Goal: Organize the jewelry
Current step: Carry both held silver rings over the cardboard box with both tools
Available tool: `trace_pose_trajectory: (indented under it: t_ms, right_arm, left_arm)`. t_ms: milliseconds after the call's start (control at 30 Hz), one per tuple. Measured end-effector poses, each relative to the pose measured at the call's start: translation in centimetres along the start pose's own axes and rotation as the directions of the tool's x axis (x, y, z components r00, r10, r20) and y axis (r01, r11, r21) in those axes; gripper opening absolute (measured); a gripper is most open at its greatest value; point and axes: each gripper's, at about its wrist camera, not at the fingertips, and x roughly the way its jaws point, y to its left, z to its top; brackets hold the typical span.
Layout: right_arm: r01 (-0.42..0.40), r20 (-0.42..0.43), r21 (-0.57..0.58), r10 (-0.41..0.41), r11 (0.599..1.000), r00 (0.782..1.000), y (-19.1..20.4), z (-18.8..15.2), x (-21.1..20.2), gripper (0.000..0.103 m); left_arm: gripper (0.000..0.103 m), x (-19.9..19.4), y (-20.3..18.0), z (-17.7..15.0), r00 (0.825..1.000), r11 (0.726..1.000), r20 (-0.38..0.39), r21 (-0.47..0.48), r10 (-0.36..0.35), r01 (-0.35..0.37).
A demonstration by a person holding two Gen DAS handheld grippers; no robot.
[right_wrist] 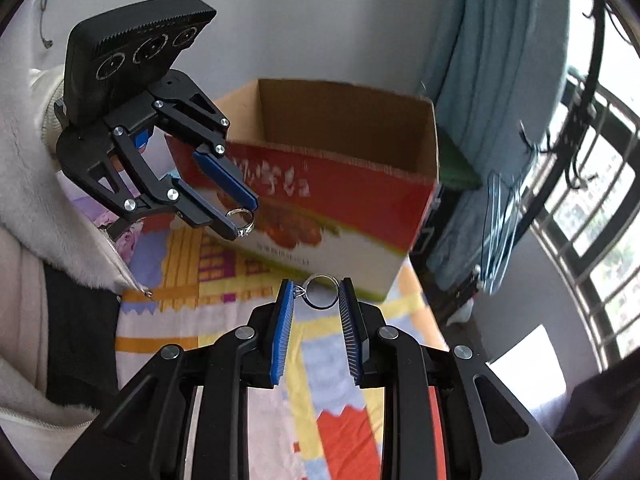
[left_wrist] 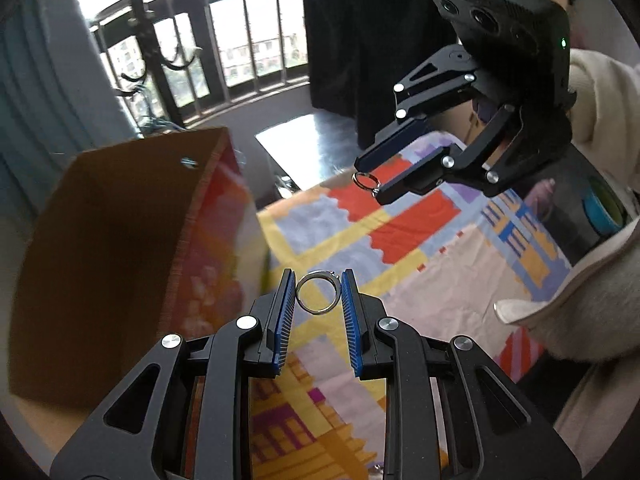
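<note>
My left gripper point(left_wrist: 318, 294) is shut on a silver ring point(left_wrist: 316, 311), held by its band between the blue pads above the patterned cloth point(left_wrist: 420, 280). My right gripper point(right_wrist: 319, 294) is shut on a second silver ring with a stone setting point(right_wrist: 320, 305). Each gripper also shows in the other's view: the right gripper point(left_wrist: 370, 188) with its ring point(left_wrist: 365, 180) at upper right, the left gripper point(right_wrist: 242, 220) with its ring point(right_wrist: 243, 223) at left. An open cardboard box point(right_wrist: 340, 184) with red printed sides stands behind both; it also shows at left in the left wrist view point(left_wrist: 120, 260).
A colourful patchwork cloth point(right_wrist: 320, 380) covers the surface. The person's white fleece sleeve point(left_wrist: 592, 200) is at right. A window with dark bars point(left_wrist: 240, 40), blue curtain point(right_wrist: 480, 120) and dark hanging fabric point(left_wrist: 360, 40) lie beyond.
</note>
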Motion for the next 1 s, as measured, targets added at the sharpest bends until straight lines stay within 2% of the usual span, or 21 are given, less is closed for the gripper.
trace_pose_trajectory:
  t_ms: [333, 433, 633, 900, 1000]
  right_arm:
    - [-0.006, 0.043, -0.087, 0.01, 0.996, 0.999, -0.3, 4.8, -0.5, 0.023]
    - [-0.002, 0.059, -0.129, 0.009, 0.992, 0.998, -0.2, 6.1, -0.6, 0.023]
    - [-0.016, 0.072, -0.161, 0.028, 0.987, 0.997, -0.4, 8.7, 0.0, 0.023]
    - [-0.041, 0.085, -0.151, 0.055, 0.988, 0.995, -0.3, 11.7, 2.4, 0.023]
    - [-0.043, 0.072, -0.144, 0.054, 0.989, 0.996, 0.0, 12.7, 3.6, 0.023]
  left_arm:
    - [0.022, -4.1, 3.5, 0.6, 0.997, 0.992, 0.024, -0.103, 0.074, -0.071]
    - [0.022, -5.2, 4.5, 0.6, 0.996, 0.988, 0.055, -0.139, 0.069, -0.061]
    - [0.022, -6.2, 6.3, 0.3, 0.992, 0.978, 0.058, -0.181, 0.115, -0.102]
    - [0.022, -7.1, 9.6, -1.0, 0.982, 0.952, 0.045, -0.257, 0.184, -0.167]
    - [0.022, -6.9, 11.1, -1.7, 0.973, 0.934, 0.021, -0.285, 0.23, -0.214]
